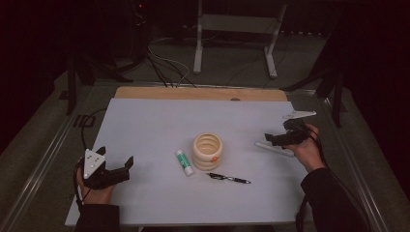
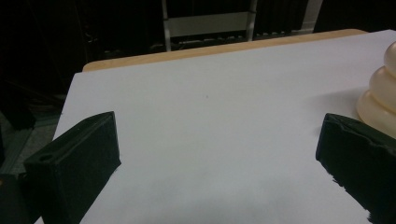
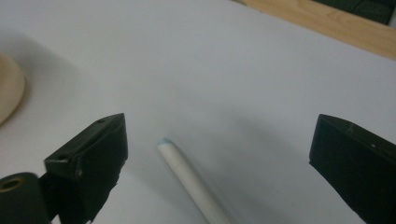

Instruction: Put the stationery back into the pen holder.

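Left gripper (image 1: pixel 126 166) rests on bench (image 1: pixel 154 121), fingers (image 2: pixel 74 163) spread, nothing between. Ribbed cup (image 1: pixel 208 151) right of it. Right gripper (image 3: pixel 217 154) fingers (image 3: pixel 93 158) released, straddling white stick (image 3: pixel 189 179) lying on bench, untouched.

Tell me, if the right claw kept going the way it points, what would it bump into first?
Probably the white stick lying between the open right claw jaws, just ahead on the table; depth is hard to judge.

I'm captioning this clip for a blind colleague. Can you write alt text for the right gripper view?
A white pen lies on the pale table between the two open black jaws of the right tongs, touching neither. A cream ridged cup shows at the left edge.
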Demonstrator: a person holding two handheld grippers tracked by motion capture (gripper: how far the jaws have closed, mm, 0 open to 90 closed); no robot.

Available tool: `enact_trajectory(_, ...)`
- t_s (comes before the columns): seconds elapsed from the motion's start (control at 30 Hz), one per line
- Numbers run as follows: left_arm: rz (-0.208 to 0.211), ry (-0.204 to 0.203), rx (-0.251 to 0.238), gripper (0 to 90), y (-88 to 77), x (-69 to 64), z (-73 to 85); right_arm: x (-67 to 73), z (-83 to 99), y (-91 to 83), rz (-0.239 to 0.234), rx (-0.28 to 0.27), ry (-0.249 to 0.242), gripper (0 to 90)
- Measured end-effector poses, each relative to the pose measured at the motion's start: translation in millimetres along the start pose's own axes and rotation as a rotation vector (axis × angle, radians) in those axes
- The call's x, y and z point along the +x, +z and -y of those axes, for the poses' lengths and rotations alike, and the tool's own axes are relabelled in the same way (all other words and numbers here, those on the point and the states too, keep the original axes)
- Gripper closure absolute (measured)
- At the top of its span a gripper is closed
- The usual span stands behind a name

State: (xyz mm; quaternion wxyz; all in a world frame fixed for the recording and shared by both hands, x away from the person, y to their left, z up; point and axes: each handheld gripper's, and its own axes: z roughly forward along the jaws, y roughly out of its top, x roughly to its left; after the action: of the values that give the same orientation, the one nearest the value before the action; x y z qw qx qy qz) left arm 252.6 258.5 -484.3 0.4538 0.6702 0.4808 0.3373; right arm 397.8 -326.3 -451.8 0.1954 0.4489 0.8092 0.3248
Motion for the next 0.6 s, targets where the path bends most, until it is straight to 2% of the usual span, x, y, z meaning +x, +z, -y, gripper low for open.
enact_trajectory(0.3, -0.001, -0.001, 0.004, 0.1, 0.5, 0.0, 0.2, -7.1, 7.4, 8.0, 0.003, 0.070, -0.008, 5.7)
enact_trajectory(0.6, 0.000, 0.000, 0.007, 0.1, 0.6, -0.2, 0.3, -13.2, 12.6, 11.2, -0.004, 0.100, 0.002, 5.7)
